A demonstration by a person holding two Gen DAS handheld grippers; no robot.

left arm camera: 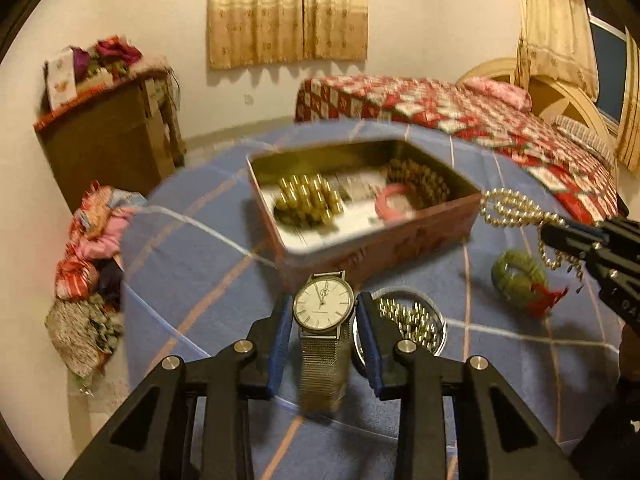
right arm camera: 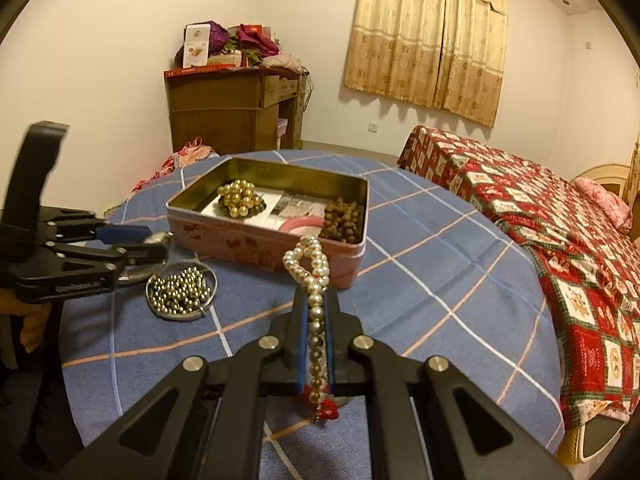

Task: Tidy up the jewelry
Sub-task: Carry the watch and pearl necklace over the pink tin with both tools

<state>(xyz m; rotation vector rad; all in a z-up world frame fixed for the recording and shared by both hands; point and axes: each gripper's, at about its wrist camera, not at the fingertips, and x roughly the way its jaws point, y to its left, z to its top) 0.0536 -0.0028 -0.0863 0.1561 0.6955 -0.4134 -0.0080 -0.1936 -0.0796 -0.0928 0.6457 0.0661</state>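
My left gripper (left arm camera: 323,312) is shut on a silver mesh-band watch (left arm camera: 323,307) and holds it above the blue checked table, just in front of the open pink tin (left arm camera: 384,240). My right gripper (right arm camera: 314,300) is shut on a pearl bead necklace (right arm camera: 310,264), held up near the tin's (right arm camera: 256,248) front right corner; it also shows at the right of the left wrist view (left arm camera: 508,210). The tin holds gold beads (right arm camera: 239,196), brown beads (right arm camera: 343,218) and a pink bangle (right arm camera: 300,224).
A round dish of small gold beads (right arm camera: 180,290) lies on the table left of the tin, under my left gripper (right arm camera: 156,246). A green bangle with red thread (left arm camera: 520,278) lies to the right. A bed (right arm camera: 540,208) stands right, a cabinet (right arm camera: 232,112) behind.
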